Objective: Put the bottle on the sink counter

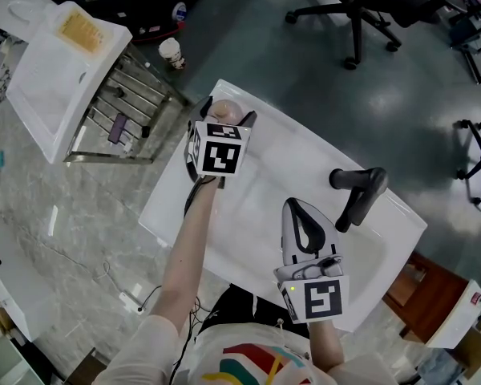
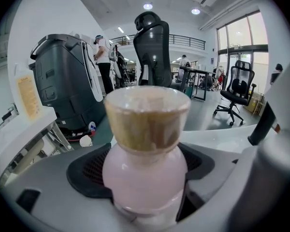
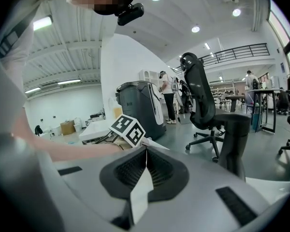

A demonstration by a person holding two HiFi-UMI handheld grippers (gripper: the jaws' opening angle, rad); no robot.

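A pink bottle [image 1: 229,107] with a clear brownish cap stands upright between the jaws of my left gripper [image 1: 224,119], at the far left corner of the white sink [image 1: 168,203]. In the left gripper view the bottle [image 2: 145,173] fills the middle, and the left gripper [image 2: 146,197] is shut on its body. I cannot tell whether its base touches the counter. My right gripper [image 1: 293,207] hovers over the near side of the basin, shut with nothing in it; its fingertips [image 3: 150,161] meet in the right gripper view. The black faucet [image 1: 361,191] rises at the sink's right.
A white tub on a metal rack [image 1: 64,70] stands left of the sink, with a paper cup [image 1: 171,53] on the floor beyond it. Office chairs [image 1: 353,14] stand farther off. A wooden cabinet [image 1: 421,295] sits under the sink's right end. A grey bin [image 2: 63,81] is beyond the bottle.
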